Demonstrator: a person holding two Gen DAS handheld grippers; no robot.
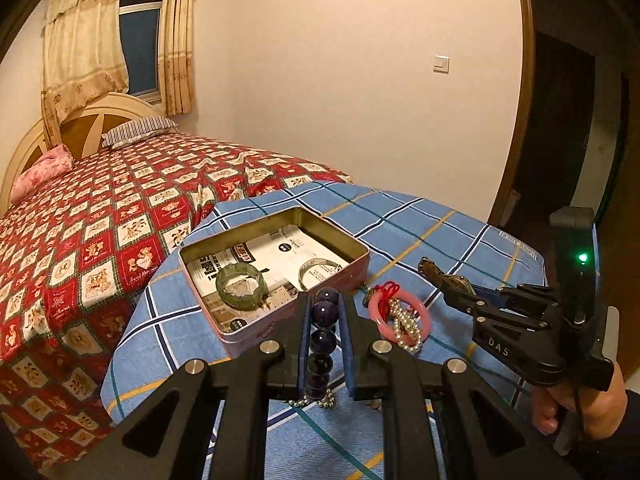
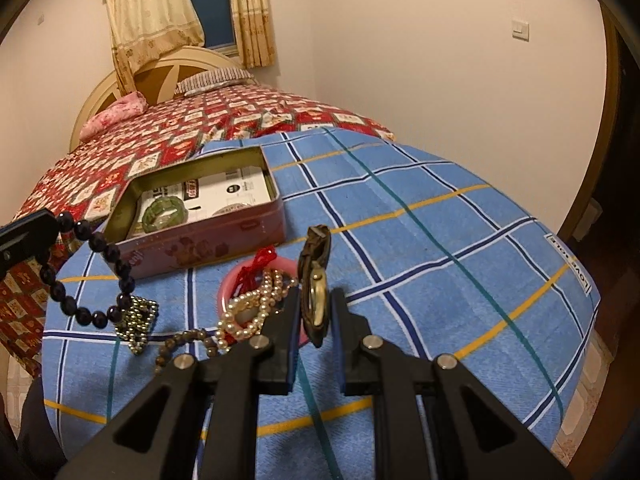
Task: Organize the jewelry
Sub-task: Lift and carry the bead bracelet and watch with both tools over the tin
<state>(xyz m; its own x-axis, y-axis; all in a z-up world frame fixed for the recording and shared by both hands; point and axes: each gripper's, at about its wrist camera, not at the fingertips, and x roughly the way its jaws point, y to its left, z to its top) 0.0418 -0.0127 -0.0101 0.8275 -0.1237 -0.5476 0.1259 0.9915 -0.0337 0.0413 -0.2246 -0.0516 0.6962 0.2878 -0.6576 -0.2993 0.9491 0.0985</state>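
Warm, yellowish indoor light fills both views evenly, with soft shadows and a dark window [image 1: 140, 28]. Fisheye distortion bends the walls and blackens the corners. Focus is fairly sharp, slightly grainy; a green indicator lamp [image 1: 583, 257] glares.

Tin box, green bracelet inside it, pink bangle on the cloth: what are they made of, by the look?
Tin box: thin sheet metal; dull brass-coloured inner walls, pink printed outside, rolled rim.
Green bracelet: looks like jade or similar stone, possibly glass; chunky, glossy, translucent mottled-green segments.
Pink bangle: smooth, glossy, evenly coloured ring; glass, resin or dyed stone, can't tell which.
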